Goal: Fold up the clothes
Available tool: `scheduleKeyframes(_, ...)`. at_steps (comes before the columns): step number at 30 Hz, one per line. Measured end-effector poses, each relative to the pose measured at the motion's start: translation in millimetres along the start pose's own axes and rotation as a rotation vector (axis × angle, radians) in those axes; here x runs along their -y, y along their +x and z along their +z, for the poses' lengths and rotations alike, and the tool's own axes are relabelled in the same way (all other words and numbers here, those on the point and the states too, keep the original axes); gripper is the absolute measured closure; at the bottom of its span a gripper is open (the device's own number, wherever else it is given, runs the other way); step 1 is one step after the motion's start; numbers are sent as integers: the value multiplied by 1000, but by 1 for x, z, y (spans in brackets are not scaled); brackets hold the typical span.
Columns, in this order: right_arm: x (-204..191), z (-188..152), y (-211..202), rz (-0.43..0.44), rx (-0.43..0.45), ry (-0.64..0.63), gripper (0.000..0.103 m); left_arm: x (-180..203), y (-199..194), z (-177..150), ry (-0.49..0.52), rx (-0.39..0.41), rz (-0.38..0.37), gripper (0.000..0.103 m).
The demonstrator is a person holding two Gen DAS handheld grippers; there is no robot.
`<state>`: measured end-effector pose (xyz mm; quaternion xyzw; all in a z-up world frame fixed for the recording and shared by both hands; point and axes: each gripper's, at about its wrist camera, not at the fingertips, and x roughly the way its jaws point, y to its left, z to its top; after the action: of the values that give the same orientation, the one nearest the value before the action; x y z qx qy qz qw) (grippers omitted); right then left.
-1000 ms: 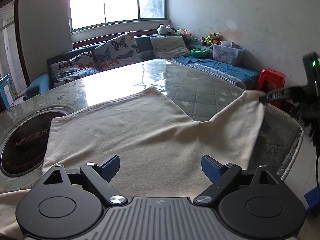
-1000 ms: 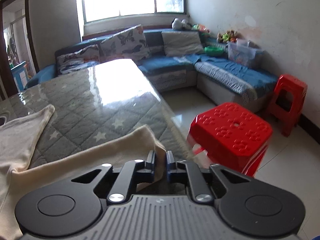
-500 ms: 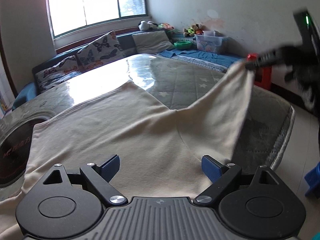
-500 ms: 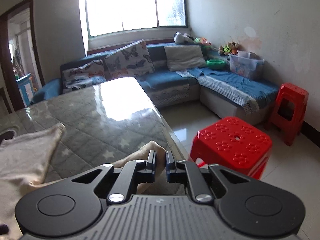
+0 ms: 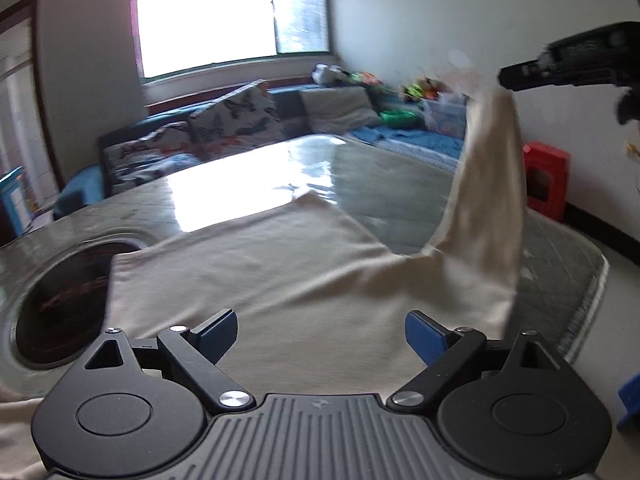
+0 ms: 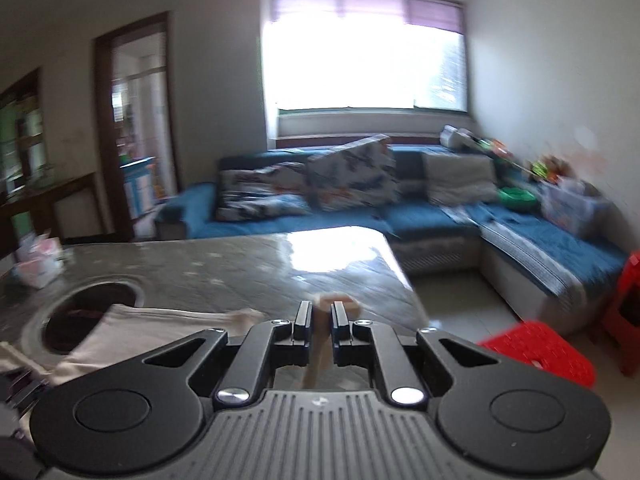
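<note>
A cream garment [image 5: 280, 264] lies spread on the glass-topped table [image 5: 376, 184]. My right gripper [image 6: 320, 316] is shut on one end of the garment [image 6: 334, 304]. In the left wrist view the right gripper [image 5: 516, 78] holds that end high at the upper right, so a strip of cloth [image 5: 488, 184] hangs down to the table. My left gripper [image 5: 320, 332] is open and empty, low over the near part of the garment. The rest of the garment also shows in the right wrist view [image 6: 132, 332].
A round dark inset [image 5: 64, 296] sits in the table at left. A blue sofa [image 6: 360, 216] with cushions runs along the window wall. Red stools [image 6: 540, 356] stand on the floor right of the table. A tissue pack [image 6: 36, 264] lies at the table's far left.
My right gripper has lifted the garment's end much higher and swung left. The left gripper has stayed open over the cloth.
</note>
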<state>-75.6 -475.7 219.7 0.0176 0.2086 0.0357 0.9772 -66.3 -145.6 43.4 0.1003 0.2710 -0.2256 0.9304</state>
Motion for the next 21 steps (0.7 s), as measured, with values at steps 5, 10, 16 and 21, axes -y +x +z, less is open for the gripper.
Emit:
scheduleKeyframes(5,-52,15,1,124,17,-105,98,-36,-14,-5,-78,15,74,9)
scheduleKeyframes(10,-68,9,22,123,-35,-133,95,-56,-22,-12,-123,10,113,9)
scheduleKeyframes(16,-63,-40,65,44,-208,-159,90,-58,-18,-18,-133,-5,108,8)
scheduleKeyframes(21,-59,-69,96,10,-298,-198,85,-54,-13,-19,-132,-25,102,8)
